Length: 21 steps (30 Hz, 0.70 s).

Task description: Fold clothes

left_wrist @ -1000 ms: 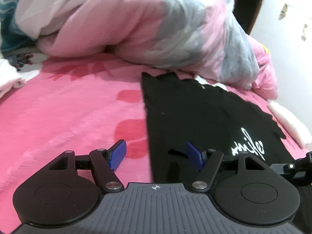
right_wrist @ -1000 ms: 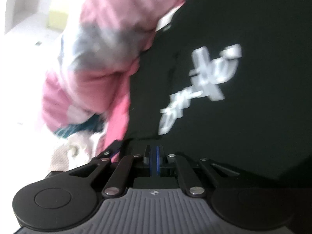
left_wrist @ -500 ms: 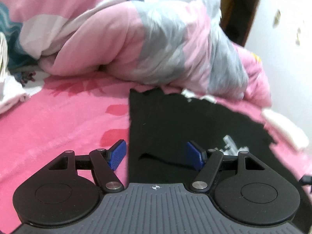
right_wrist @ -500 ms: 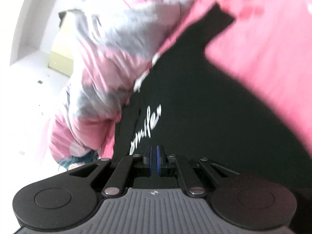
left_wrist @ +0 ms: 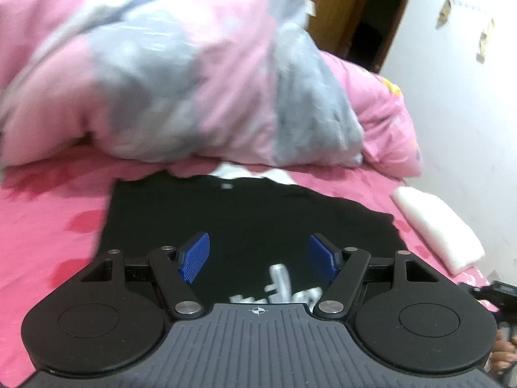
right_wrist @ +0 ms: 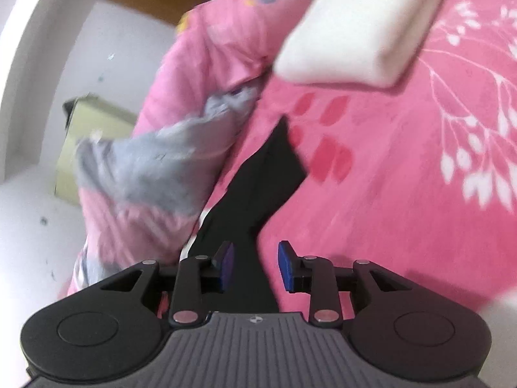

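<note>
A black T-shirt (left_wrist: 252,213) with white lettering lies flat on the pink bedsheet (left_wrist: 48,242). My left gripper (left_wrist: 258,258) hovers over the shirt's printed part, open, with nothing between its blue pads. In the right wrist view a narrow part of the black T-shirt (right_wrist: 261,174) runs along the quilt's edge. My right gripper (right_wrist: 255,265) sits low over that edge and its jaws are opening. Black cloth shows in the gap, but the pads do not press on it.
A bunched pink and grey quilt (left_wrist: 168,80) lies just behind the shirt, and the same quilt (right_wrist: 155,168) is left of my right gripper. A folded white cloth (left_wrist: 436,229), also (right_wrist: 362,29), rests near the wall. A wooden door frame (left_wrist: 339,16) stands behind.
My left gripper rose and slid right, from the shirt's left edge to over its print. My right gripper swung from the print to the shirt's edge, and its shut jaws parted.
</note>
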Each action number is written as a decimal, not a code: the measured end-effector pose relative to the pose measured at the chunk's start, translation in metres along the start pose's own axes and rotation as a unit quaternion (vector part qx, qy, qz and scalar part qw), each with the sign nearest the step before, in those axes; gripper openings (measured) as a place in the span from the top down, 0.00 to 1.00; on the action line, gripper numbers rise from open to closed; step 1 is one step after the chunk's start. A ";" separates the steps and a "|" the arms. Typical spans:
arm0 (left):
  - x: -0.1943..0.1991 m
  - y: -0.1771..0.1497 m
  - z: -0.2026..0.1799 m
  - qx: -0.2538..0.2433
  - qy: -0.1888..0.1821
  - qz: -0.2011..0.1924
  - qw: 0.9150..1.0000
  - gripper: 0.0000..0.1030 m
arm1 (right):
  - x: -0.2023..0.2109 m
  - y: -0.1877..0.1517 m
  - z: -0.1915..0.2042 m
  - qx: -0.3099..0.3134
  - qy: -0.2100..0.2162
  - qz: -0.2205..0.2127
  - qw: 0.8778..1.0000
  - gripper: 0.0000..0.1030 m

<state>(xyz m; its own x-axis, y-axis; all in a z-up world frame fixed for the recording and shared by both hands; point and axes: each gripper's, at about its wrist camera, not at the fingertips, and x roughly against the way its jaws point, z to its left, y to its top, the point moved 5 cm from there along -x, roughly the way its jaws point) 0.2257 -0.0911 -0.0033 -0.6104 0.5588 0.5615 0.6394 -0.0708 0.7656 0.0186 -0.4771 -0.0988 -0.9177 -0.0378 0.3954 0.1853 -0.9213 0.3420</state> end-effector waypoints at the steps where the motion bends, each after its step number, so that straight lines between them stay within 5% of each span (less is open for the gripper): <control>1: -0.012 0.002 -0.012 -0.001 -0.003 0.008 1.000 0.33 | -0.009 0.007 -0.007 -0.009 -0.007 -0.001 1.000 0.68; 7: -0.088 -0.002 -0.075 -0.017 -0.021 0.055 0.998 0.33 | -0.065 0.041 -0.041 -0.059 -0.040 0.002 0.997 0.70; 11: -0.132 -0.003 -0.114 -0.048 -0.030 0.074 0.996 0.34 | -0.089 0.053 -0.033 -0.039 -0.052 0.000 0.998 0.70; 21: -0.219 0.000 -0.183 -0.081 -0.056 0.102 0.990 0.34 | -0.094 0.057 -0.031 -0.009 -0.068 -0.011 0.998 0.71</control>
<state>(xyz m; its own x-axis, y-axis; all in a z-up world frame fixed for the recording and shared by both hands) 0.2736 -0.3645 -0.0687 -0.4154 0.6068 0.6777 0.6543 -0.3182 0.6860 0.1044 -0.5385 -0.1431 -0.8654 0.0335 0.5000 0.1583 -0.9284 0.3363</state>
